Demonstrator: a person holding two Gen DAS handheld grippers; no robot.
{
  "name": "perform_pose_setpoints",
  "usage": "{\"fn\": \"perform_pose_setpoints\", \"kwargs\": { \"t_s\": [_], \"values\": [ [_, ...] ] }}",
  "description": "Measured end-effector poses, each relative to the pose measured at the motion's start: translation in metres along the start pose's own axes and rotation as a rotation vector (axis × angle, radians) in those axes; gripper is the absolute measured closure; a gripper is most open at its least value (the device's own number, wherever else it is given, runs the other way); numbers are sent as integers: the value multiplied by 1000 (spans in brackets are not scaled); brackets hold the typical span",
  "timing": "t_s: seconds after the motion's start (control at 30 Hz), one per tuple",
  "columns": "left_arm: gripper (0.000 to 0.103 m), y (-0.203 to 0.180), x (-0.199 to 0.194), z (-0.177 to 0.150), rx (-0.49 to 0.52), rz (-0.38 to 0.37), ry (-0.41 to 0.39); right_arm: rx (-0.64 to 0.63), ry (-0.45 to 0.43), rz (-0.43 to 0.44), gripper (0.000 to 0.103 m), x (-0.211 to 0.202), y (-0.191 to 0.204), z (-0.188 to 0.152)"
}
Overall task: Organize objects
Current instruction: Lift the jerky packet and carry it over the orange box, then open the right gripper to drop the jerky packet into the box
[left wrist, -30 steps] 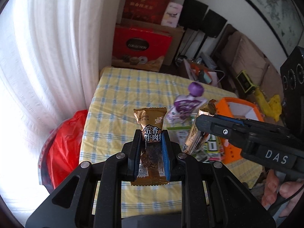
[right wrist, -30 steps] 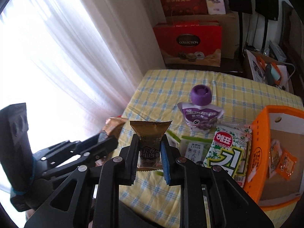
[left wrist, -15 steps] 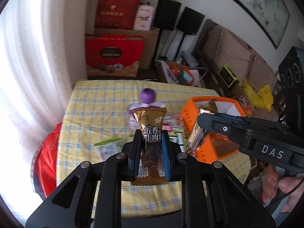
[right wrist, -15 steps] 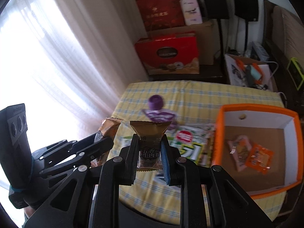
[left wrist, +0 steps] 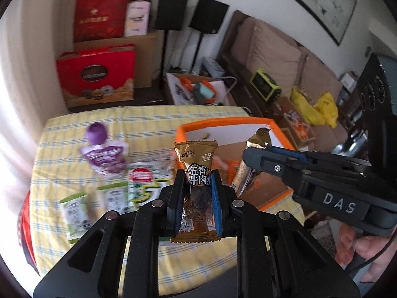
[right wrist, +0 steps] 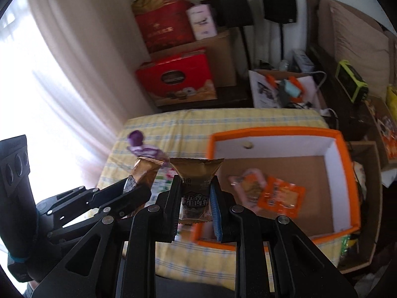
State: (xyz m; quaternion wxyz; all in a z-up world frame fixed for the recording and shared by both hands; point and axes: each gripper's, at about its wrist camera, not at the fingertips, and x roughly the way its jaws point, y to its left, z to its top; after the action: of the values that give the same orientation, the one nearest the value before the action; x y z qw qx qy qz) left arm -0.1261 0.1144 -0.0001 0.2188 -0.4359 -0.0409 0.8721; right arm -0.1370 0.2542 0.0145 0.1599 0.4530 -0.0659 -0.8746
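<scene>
Moved: both views swung right since earlier; orange box (right wrist: pixel 345 149) now fills right-centre, purple pouch (left wrist: pixel 104 149) slid to left.
Left gripper (left wrist: pixel 196 193): level, low centre, clenched on upright gold snack packet (left wrist: pixel 197 171).
Right gripper (right wrist: pixel 196 198): level, low centre, grasping second gold packet (right wrist: pixel 197 183), above box's near-left corner.
Packets: gold foil, crimped tops, dark label.
Box: on yellow checked tablecloth (left wrist: pixel 148 121), orange sachets (right wrist: pixel 280 196) inside.

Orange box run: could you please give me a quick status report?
Left gripper shut on gold snack packet. Right gripper shut on second gold packet. Orange box ahead, nothing blocking.
</scene>
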Motion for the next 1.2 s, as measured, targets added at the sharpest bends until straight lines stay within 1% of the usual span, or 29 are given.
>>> {"fn": "perform_pose_setpoints", "kwargs": {
  "t_s": [0.13,0.27,0.4,0.53,0.7,1.0,1.2],
  "values": [
    [85,-22,15,4,27,-7,10,26,4,-37,82,-4,-28,-2],
    [85,-37,32,2,44,-3,24,52,11,-74,82,-5,-52,-7],
    [85,-41,51,-4,41,3,44,72,29,-118,82,-1,-75,-11],
    [85,-41,69,-8,24,7,55,93,47,-142,82,6,-94,-15],
    [85,-42,82,-9,19,16,59,115,69,-166,82,16,-111,-18],
    [85,-46,97,-14,21,34,78,107,120,-230,82,32,-128,-22],
    [84,-48,109,-18,24,51,93,114,163,-251,82,50,-139,-22]
  ]
}}
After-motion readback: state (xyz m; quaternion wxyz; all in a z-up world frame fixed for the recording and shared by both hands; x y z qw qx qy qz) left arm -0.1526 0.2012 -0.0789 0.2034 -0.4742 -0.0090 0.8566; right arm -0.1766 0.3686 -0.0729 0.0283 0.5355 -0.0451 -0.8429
